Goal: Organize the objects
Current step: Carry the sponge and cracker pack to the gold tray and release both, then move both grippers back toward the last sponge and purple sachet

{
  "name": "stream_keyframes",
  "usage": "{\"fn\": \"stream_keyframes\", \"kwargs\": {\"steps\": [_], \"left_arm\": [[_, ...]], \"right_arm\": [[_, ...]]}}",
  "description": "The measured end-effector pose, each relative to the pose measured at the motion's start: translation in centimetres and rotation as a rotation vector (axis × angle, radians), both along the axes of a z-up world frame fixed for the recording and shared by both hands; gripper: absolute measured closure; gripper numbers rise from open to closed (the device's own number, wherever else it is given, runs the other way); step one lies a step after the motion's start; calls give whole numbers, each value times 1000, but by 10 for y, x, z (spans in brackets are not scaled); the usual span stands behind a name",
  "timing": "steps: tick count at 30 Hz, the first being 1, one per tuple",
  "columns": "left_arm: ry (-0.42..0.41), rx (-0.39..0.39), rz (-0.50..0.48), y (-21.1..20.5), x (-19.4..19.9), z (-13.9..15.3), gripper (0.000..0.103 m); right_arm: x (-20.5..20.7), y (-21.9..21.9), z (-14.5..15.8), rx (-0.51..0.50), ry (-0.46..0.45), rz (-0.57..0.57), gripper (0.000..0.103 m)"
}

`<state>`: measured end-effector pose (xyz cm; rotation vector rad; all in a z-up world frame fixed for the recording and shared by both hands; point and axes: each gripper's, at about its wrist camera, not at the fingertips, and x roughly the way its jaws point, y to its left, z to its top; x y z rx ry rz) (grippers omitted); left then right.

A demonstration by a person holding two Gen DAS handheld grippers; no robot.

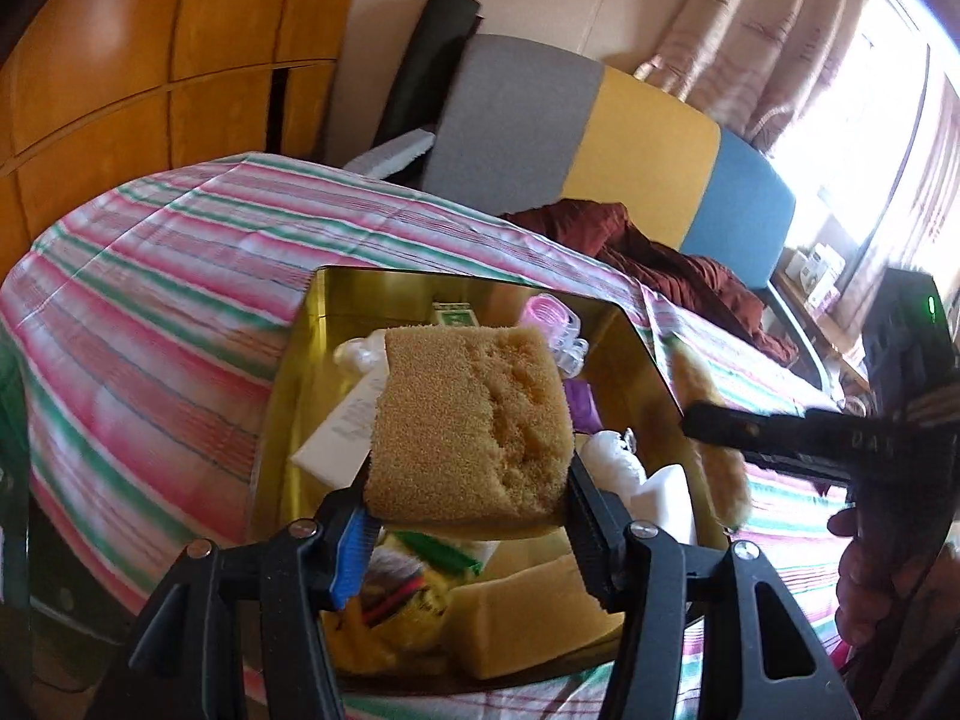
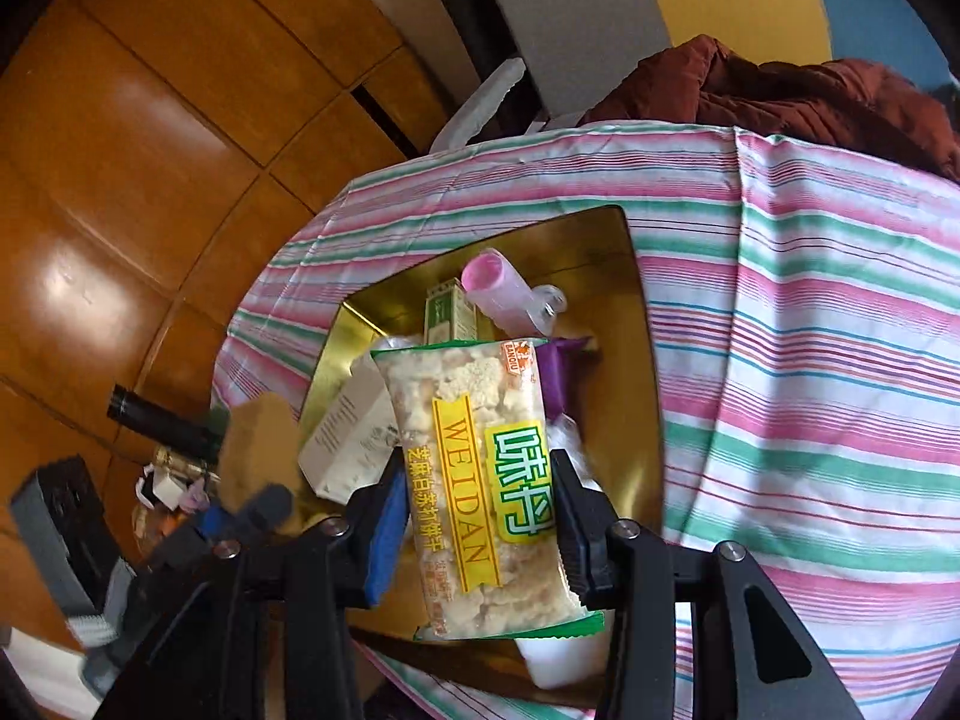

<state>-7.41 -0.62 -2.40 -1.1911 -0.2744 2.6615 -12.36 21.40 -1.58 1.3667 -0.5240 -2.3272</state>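
My left gripper (image 1: 471,480) is shut on a tan porous sponge (image 1: 474,414), which hangs over a gold tray (image 1: 294,396) on the striped cloth. In the right wrist view my right gripper (image 2: 480,468) is shut on a clear packet of crackers (image 2: 474,468) with green and yellow labels, above the same tray (image 2: 630,372). The tray holds a pink roller (image 2: 498,294), a green-white box (image 2: 447,312), a white box (image 2: 348,438), a purple wrapper (image 2: 558,378) and a yellow foam block (image 1: 528,612). The sponge (image 2: 258,450) shows blurred at left.
A pink, green and white striped cloth (image 1: 150,312) covers the table. A maroon garment (image 1: 660,264) lies at its far edge before a grey, yellow and blue panel (image 1: 648,138). A wooden wardrobe (image 1: 150,48) stands at left. A hand (image 1: 864,576) is at lower right.
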Motion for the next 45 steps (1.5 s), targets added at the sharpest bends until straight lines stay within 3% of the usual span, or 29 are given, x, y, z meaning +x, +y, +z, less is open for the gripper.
{"fn": "stream_keyframes", "kwargs": {"steps": [8, 9, 11, 13, 21, 31, 45], "left_arm": [[-25, -91, -24, 23, -14, -14, 43], [-30, -98, -23, 24, -14, -16, 40], [-34, -105, -24, 24, -13, -19, 29], [-29, -102, -22, 23, -11, -20, 21], [-2, -128, 4, 21, 1, -12, 21], [65, -165, 22, 21, 21, 9, 21], [87, -157, -60, 46, 42, 21, 22]], "right_arm": [[-24, -19, -3, 0, -1, -7, 56], [-26, -20, -4, -6, 4, -10, 56], [-29, -23, -6, 3, 11, -12, 42], [-26, -24, -8, 8, 11, -11, 41], [-4, -21, -7, 68, 47, -7, 40], [30, -16, 10, 187, 163, -23, 23], [68, 14, 21, 284, 230, -91, 13]]}}
